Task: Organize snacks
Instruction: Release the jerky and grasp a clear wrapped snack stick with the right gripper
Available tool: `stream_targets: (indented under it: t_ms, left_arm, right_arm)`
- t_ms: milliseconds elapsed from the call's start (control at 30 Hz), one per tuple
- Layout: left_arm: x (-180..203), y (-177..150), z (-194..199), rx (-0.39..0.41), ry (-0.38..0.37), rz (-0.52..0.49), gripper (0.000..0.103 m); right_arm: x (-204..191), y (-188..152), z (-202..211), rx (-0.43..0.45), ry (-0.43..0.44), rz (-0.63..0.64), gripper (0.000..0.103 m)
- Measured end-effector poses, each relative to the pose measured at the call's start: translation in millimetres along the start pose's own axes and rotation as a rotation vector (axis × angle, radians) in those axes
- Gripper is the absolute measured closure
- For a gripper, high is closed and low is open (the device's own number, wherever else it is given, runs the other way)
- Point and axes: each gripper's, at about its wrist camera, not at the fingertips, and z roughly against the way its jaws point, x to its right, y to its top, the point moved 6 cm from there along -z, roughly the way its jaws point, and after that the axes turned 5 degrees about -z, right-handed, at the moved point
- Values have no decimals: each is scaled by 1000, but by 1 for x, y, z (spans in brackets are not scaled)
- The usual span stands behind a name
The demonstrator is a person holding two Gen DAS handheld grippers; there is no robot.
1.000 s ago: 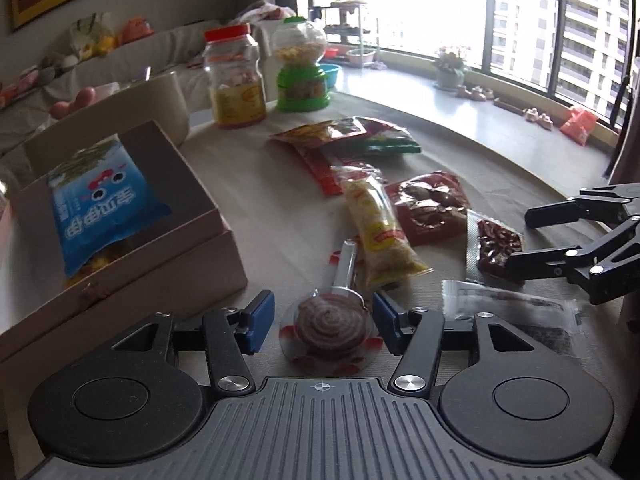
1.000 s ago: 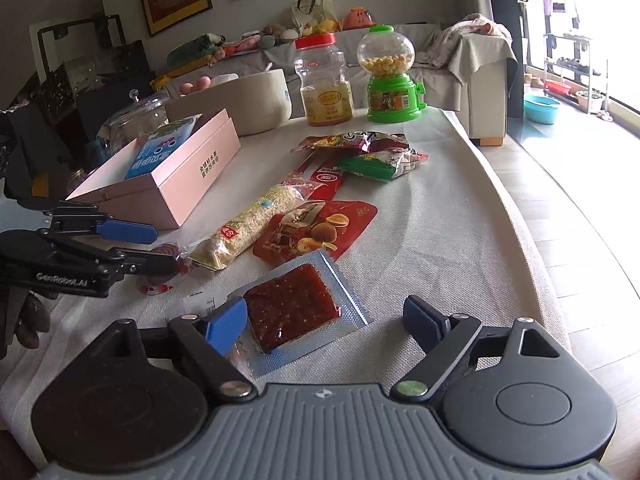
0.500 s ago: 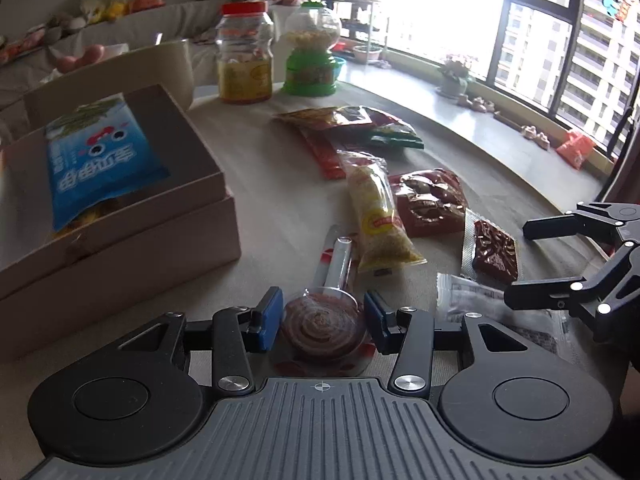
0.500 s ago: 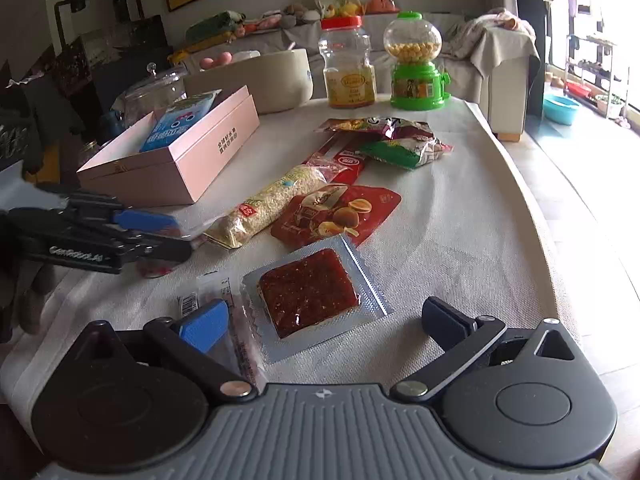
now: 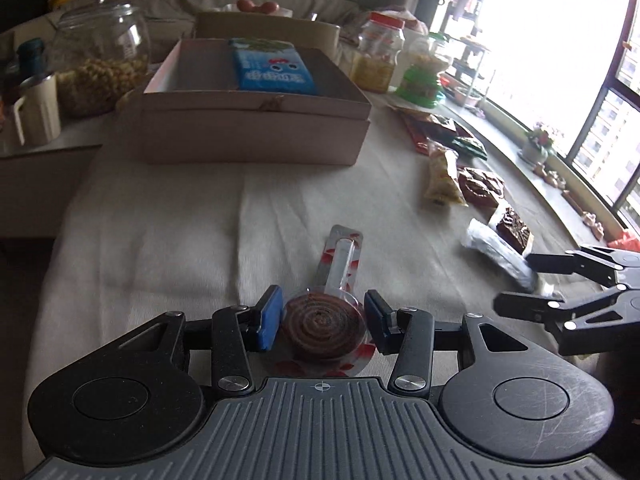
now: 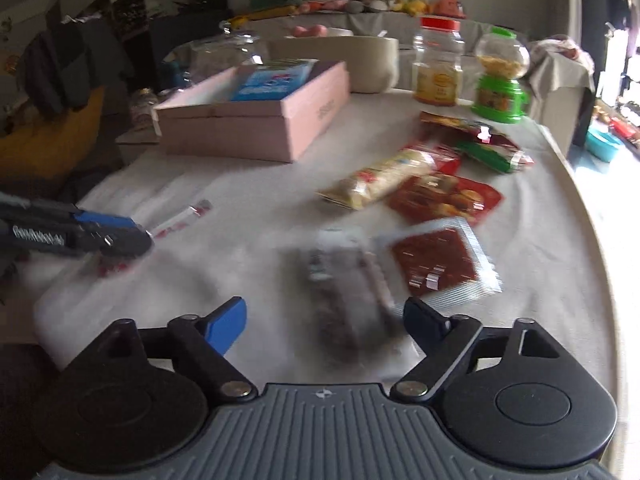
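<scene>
My left gripper (image 5: 323,322) holds the lollipop (image 5: 324,328) between its 2 narrow jaws, stick pointing ahead toward the box (image 5: 256,120); my right gripper (image 6: 324,322) is wide.

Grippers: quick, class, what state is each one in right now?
Left gripper: closed on the lollipop.
Right gripper: open, holding nothing.

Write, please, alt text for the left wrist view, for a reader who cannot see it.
The left hand-held gripper closes around a wrapped spiral lollipop on a cloth-covered table. Beyond it stands an open pink box holding a blue snack packet, with more snack packets to the right. The right hand-held gripper enters from the right edge.
</scene>
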Motion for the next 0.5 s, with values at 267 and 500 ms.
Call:
stream_targets:
  t_ms: [267, 500]
  left_arm:
    - [10, -7, 5, 7, 40, -43, 52]
    - [14, -12, 9, 5, 32, -73, 52]
  right_arm:
    - [-32, 7, -11, -17, 4, 63, 27]
    - [-25, 17, -25, -7, -85, 4, 35]
